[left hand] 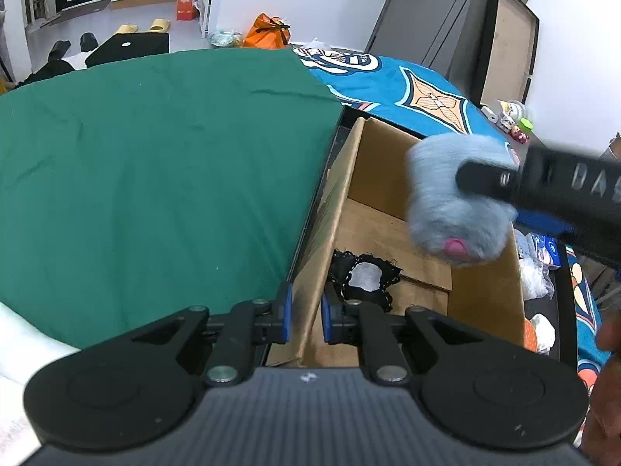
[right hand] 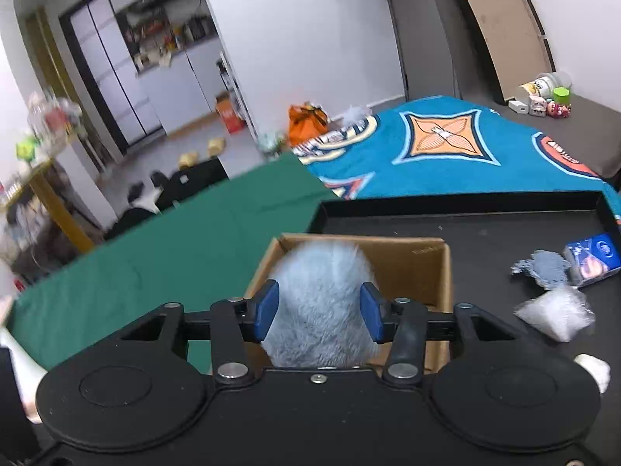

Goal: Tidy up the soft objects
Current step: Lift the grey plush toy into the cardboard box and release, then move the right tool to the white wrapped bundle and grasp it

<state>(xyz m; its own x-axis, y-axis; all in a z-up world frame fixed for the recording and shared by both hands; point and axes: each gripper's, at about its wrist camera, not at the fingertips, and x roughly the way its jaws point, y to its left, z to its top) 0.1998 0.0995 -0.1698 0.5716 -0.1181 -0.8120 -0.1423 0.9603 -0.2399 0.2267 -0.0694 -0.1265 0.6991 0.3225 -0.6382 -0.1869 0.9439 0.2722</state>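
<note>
Green cloth (left hand: 155, 155) beside box wall (left hand: 322, 233)

White walls (right hand: 302, 31) are seen across the top of both views. A grey floor (right hand: 186, 143) is shown at upper left, with glazed dark-framed doors (right hand: 104, 77) behind. A dark grey cabinet (right hand: 423, 39) is set at upper right, a framed board (right hand: 500, 27) leaned beside it.

a bed carries a green cloth (right hand: 174, 256), a teal patterned blanket (right hand: 446, 147) and a black tray (right hand: 485, 229); in the tray stand a cardboard box (right hand: 411, 268), a blue packet (right hand: 592, 258) and clear bags (right hand: 555, 316).
</note>
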